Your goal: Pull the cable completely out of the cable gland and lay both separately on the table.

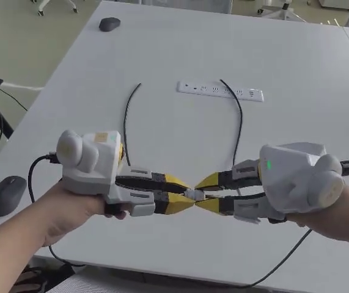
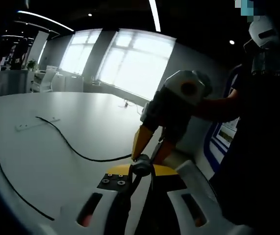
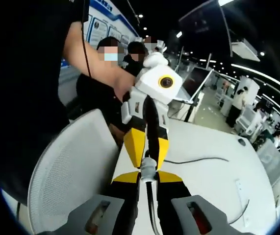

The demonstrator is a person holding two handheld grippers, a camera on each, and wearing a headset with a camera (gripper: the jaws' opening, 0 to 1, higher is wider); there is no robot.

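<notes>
Nearest you, your left gripper (image 1: 186,196) and right gripper (image 1: 203,196) meet tip to tip over the near edge of the pale grey worktop (image 1: 296,110). The small grey cable gland (image 1: 194,195) is pinched between them, off the surface. In the left gripper view the left jaws are closed on the gland (image 2: 142,165). In the right gripper view the right jaws are closed just beside the gland (image 3: 148,169), on the thin black cable (image 3: 152,205), which runs back between them. The cable is not out of the gland.

From the right gripper the cable (image 1: 239,122) curves away across the worktop to the far right end of a white power strip (image 1: 220,90). To the left of it a second loose black cable (image 1: 127,119) lies on the worktop. A dark grey computer mouse (image 1: 6,195) sits near left, beside your left hand (image 1: 70,210).
</notes>
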